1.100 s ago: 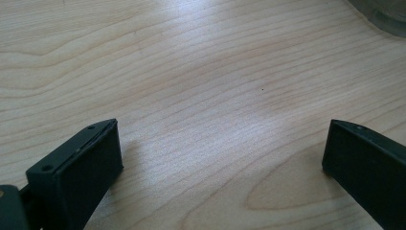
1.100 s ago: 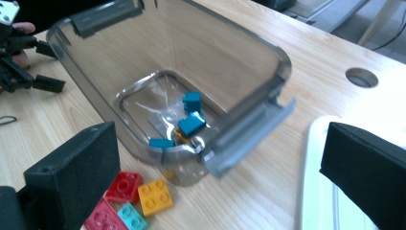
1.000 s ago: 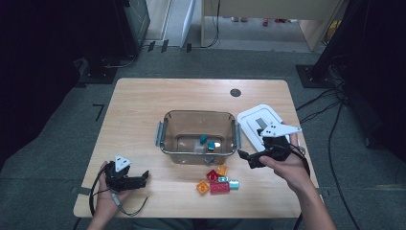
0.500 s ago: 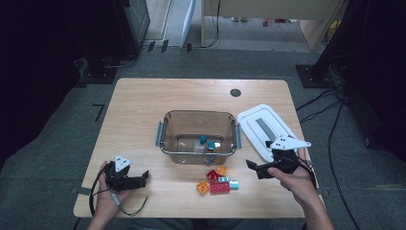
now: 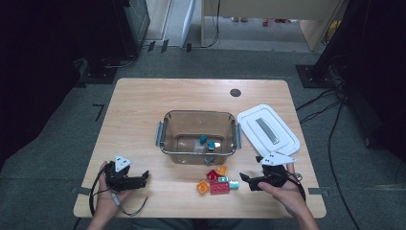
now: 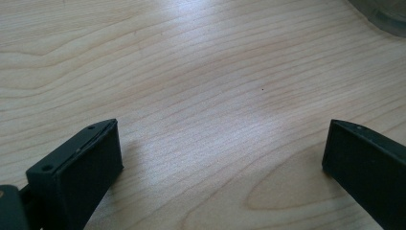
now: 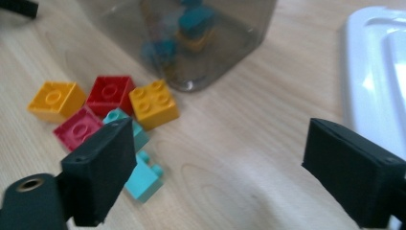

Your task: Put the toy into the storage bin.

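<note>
Wooden table point(image 5: 143, 110): pale grain, bare in front of the left gripper; carries everything listed below
Clear bin point(image 5: 198, 120): mid-table, smoky transparent walls, metal handles at both short ends; a few bricks lie inside, teal ones among them point(image 5: 207, 142)
White lid point(image 5: 268, 129): flat on the table just right of the bin, grey bar on top, off the bin
Loose bricks point(image 5: 216, 181): small cluster on the table in front of the bin's near wall (red, yellow, orange and teal pieces, touching or nearly so)
Yellow four-stud brick point(image 7: 153, 103): in the right gripper view, close against the bin's near corner, beside a red brick point(image 7: 110, 93)
Teal brick point(image 7: 142, 179): nearest piece to the right gripper, lying just beside its left-hand jaw in that view, not between the jaws
Right gripper point(image 5: 250, 181): held low at the table's near right, tips pointing at the brick cluster; jaws have just been closing a little yet stand wide apart, bare wood between them, nothing gripped
Left gripper point(image 5: 140, 178): resting low at the near left of the table, well apart from the bricks; jaws spread wide over bare wood, nothing between them
Hands: one on each gripper, coming in from the near edge
</note>
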